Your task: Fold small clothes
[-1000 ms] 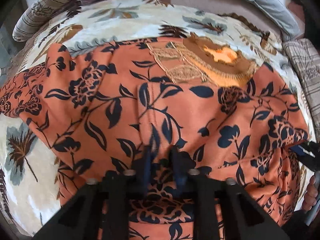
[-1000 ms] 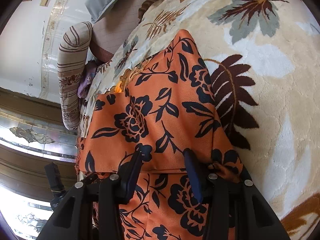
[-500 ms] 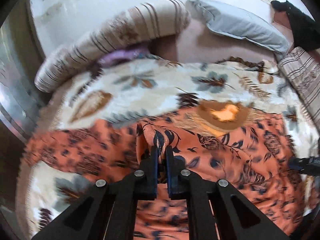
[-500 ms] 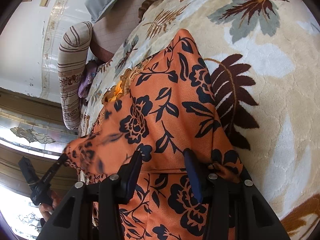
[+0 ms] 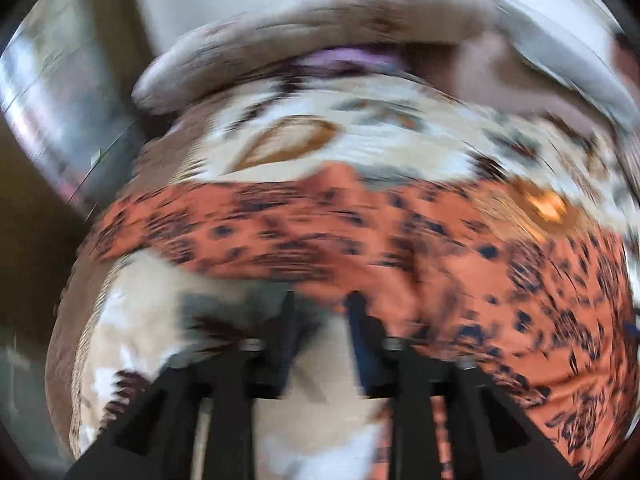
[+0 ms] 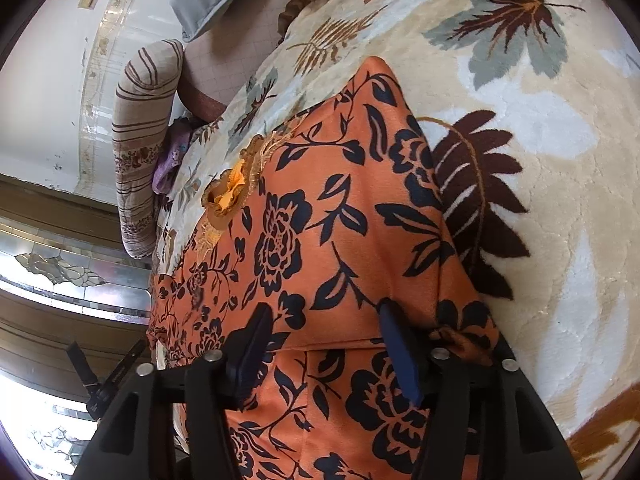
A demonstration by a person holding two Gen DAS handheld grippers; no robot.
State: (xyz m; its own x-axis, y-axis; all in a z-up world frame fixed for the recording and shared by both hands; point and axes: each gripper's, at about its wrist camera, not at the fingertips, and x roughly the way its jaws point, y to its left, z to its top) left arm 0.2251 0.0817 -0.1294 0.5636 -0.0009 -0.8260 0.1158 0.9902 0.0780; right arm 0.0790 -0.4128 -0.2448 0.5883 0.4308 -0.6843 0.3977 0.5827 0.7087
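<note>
Left wrist view is blurring badly, but I'm holding the left tongs [image 5: 320,304] apart and empty beside the orange floral top [image 6: 344,216] on the bed [image 6: 560,200]. Right tongs [image 6: 324,316] gaping over it, mid-fold; next I'm guessing another pinch.

Orange garment [image 6: 332,240] with dark navy floral print, gold-trimmed neckline, lies spread flat on the bed, one side folded over; left view [image 5: 360,240] motion-blurred.
</note>
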